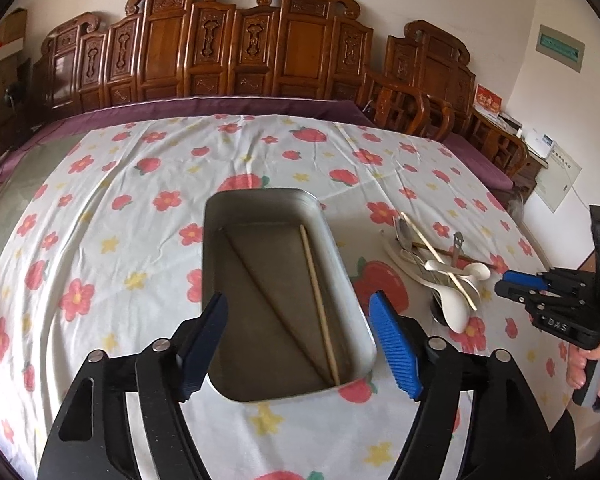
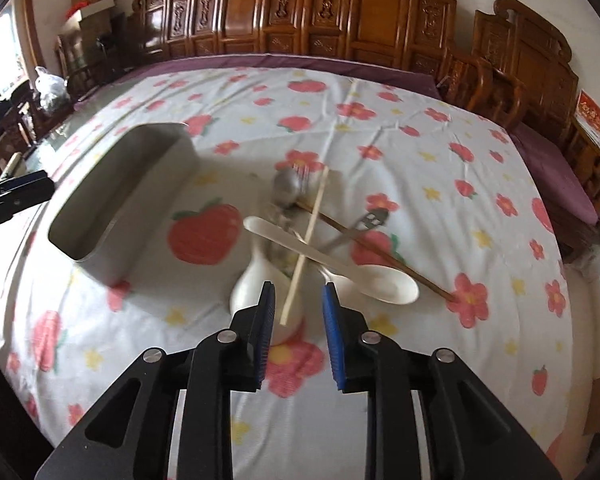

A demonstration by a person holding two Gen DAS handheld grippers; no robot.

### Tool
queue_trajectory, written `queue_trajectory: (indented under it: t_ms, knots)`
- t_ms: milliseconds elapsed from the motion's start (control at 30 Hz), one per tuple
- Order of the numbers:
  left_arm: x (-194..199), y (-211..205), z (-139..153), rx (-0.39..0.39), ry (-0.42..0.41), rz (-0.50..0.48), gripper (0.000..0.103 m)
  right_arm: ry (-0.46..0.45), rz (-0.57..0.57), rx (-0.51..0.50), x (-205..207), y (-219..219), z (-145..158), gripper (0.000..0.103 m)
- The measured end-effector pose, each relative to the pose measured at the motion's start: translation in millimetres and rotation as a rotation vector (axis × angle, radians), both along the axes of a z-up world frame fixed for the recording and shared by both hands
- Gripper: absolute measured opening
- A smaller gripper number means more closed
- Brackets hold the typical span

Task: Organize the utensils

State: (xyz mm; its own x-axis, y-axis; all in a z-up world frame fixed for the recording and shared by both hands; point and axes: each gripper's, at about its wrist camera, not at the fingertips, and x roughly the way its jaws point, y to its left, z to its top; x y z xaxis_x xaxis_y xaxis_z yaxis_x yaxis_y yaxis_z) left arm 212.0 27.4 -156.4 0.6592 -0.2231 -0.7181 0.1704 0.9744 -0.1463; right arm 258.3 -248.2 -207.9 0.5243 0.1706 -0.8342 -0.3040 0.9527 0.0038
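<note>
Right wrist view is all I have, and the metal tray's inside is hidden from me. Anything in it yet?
Observer: Yes, one pale chopstick lies lengthwise in the metal tray.
Operator: Is the left gripper holding anything?
Observer: No. The left gripper hangs over the tray's near end, jaws apart and empty.
Operator: Who is holding my gripper?
Observer: A hand grips the handle of the right gripper, whose jaws point at the pile of utensils.
</note>
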Motion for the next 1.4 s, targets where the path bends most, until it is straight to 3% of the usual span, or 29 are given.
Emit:
queue_trajectory:
  t_ms: [133, 267, 500, 900, 1200, 1400]
  knots:
    - [-5, -10, -2, 0.009, -0.002, -0.013, 0.074, 0.015, -0.006, -0.042, 8, -8, -13, 0.030]
    - [-9, -18, -3, 0.010, -0.001, -0.026, 0.074, 0.025, -0.004, -0.079, 17, -15, -25, 0.041]
    - [-21, -35, -3, 0.026, -0.009, -0.052, 0.075, 0.033, 0.022, -0.116, 32, -26, -41, 0.041]
    - [-29, -62, -24, 0.043, 0.037, -0.101, 0.075, 0.052, 0.053, -0.098, 45, -41, -33, 0.043]
    - [-33, -76, -31, 0.057, 0.047, -0.125, 0.075, 0.083, 0.105, -0.163, 43, -40, -47, 0.043]
    - [-36, -84, -37, 0.070, 0.061, -0.125, 0.075, 0.063, 0.092, -0.121, 48, -44, -45, 0.043]
